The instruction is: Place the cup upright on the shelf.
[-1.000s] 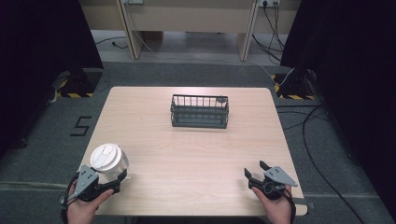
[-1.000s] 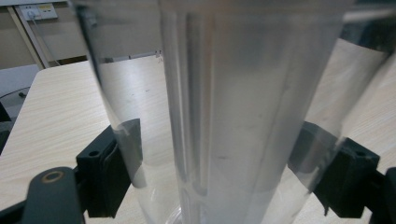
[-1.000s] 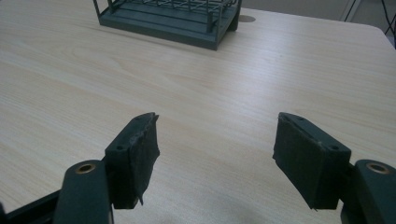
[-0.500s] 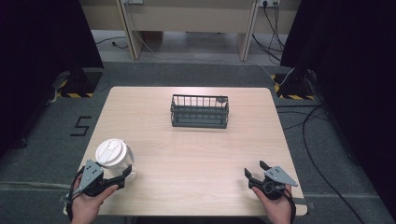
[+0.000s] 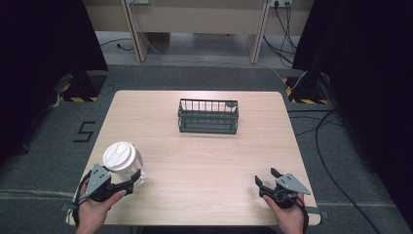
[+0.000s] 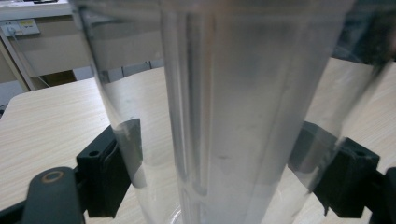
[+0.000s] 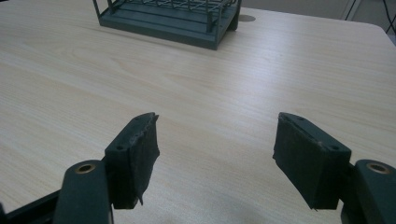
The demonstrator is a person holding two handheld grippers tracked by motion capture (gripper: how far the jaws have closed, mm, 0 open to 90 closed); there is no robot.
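Light wood-grain table (image 5: 204, 151) with rounded corners, sitting on a dark grey floor (image 5: 44, 146). Toward the far side, roughly in the middle, there's a dark grey wire basket (image 5: 208, 116) standing right on the tabletop; looks empty from the high view. In the right gripper view you can see its solid base and the wire bars above it. At the near left corner there's a clear plastic cup (image 5: 123, 162) with a white lid, upright; can't really tell if its bottom is touching the wood. Cup and basket are well apart.
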